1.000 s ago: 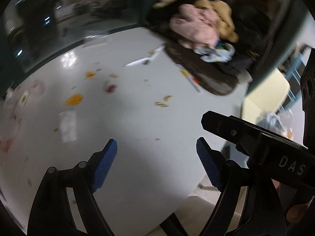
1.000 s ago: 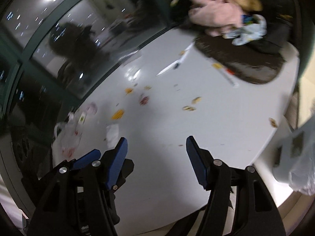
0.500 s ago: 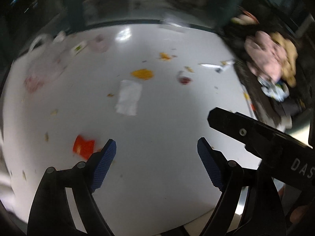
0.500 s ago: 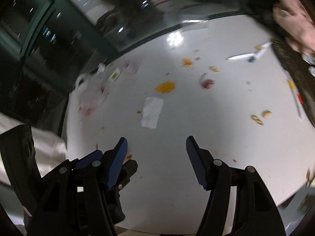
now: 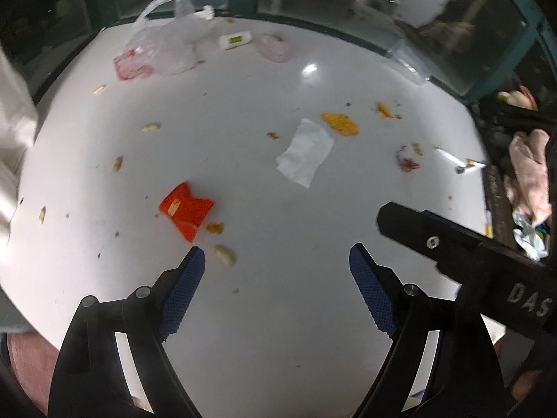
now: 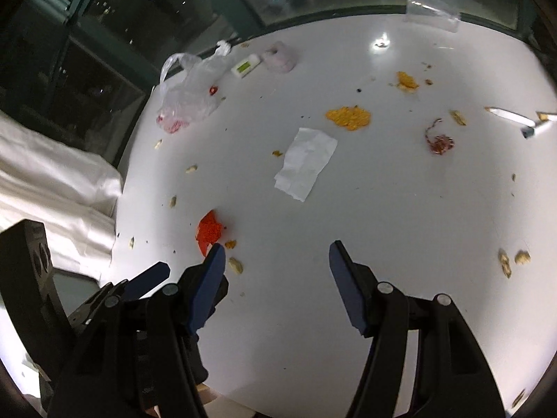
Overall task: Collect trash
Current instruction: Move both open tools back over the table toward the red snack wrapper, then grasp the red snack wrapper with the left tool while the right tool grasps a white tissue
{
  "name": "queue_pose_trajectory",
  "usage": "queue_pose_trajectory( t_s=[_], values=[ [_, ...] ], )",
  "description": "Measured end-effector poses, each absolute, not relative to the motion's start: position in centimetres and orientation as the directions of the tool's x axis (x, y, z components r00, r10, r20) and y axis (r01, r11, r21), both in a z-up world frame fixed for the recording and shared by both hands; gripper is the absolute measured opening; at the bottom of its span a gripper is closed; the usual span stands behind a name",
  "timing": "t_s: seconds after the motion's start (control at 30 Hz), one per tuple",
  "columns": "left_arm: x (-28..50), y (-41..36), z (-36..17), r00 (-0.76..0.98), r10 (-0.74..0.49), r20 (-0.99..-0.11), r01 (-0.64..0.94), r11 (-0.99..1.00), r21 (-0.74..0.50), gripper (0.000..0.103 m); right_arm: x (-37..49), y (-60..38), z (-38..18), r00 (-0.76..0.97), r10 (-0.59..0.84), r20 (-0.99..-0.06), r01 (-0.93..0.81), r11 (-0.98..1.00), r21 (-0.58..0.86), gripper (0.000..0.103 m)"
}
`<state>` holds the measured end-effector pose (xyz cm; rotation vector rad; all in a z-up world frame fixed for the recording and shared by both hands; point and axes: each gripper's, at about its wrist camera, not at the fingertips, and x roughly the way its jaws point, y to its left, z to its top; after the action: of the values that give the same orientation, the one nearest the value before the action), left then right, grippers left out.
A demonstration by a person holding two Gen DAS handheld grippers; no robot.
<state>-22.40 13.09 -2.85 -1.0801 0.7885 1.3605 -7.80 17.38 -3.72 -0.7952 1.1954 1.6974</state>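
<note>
Both grippers, left point(image 5: 276, 266) and right point(image 6: 275, 261), hover jaws spread, empty; crumbs near red wrapper point(image 5: 185, 209) at lower left may scatter off the worktop point(image 5: 278, 313).

Both wrist views look steeply down, sharing the littered white table point(image 5: 264, 313).

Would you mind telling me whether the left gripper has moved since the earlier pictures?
Yes. The left gripper has swung left across the white table, away from the pink cloth, towards the red wrapper.

Both views now swing away from the clothes pile toward the plastic bag point(image 5: 167, 45). The red wrapper point(image 5: 186, 210) and napkin point(image 6: 306, 163) sit closer.
</note>
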Motion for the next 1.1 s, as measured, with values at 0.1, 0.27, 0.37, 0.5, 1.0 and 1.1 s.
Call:
queue_pose_trajectory(
  t_s=[0.1, 0.27, 0.37, 0.5, 1.0, 1.1],
  values=[
    [-23.1, 12.9, -4.0, 0.033, 0.358, -0.933, -0.982, -0.161, -0.097, 0.082, -8.3, 17.9, -4.3, -0.411, 0.284, -0.866, -0.91, -0.177, 0.374, 0.06],
    [-24.8, 13.2, -4.9, -0.005, 0.356, -0.934, -0.966, -0.244, -0.088, 0.082, -9.5, 18.7, -5.3, -0.412, 0.246, -0.877, -0.906, -0.211, 0.366, 0.06],
    [-25.6, 13.8, -5.6, -0.004, 0.347, -0.938, -0.958, -0.27, -0.096, 0.082, -10.2, 19.2, -5.8, -0.399, 0.242, -0.884, -0.91, -0.222, 0.349, 0.06],
    [-26.4, 15.2, -6.9, 0.002, 0.323, -0.946, -0.947, -0.304, -0.106, 0.082, -10.9, 20.3, -6.7, -0.375, 0.232, -0.897, -0.919, -0.216, 0.329, 0.06],
    [-27.4, 19.8, -10.8, -0.066, 0.334, -0.94, -0.951, -0.307, -0.042, 0.082, -13.6, 26.0, -10.3, -0.316, 0.248, -0.916, -0.94, -0.211, 0.267, 0.073],
    [-26.9, 20.2, -11.2, -0.128, 0.323, -0.938, -0.955, -0.295, 0.029, 0.082, -13.7, 26.8, -11.0, -0.31, 0.243, -0.919, -0.942, -0.208, 0.263, 0.073]
  ],
)
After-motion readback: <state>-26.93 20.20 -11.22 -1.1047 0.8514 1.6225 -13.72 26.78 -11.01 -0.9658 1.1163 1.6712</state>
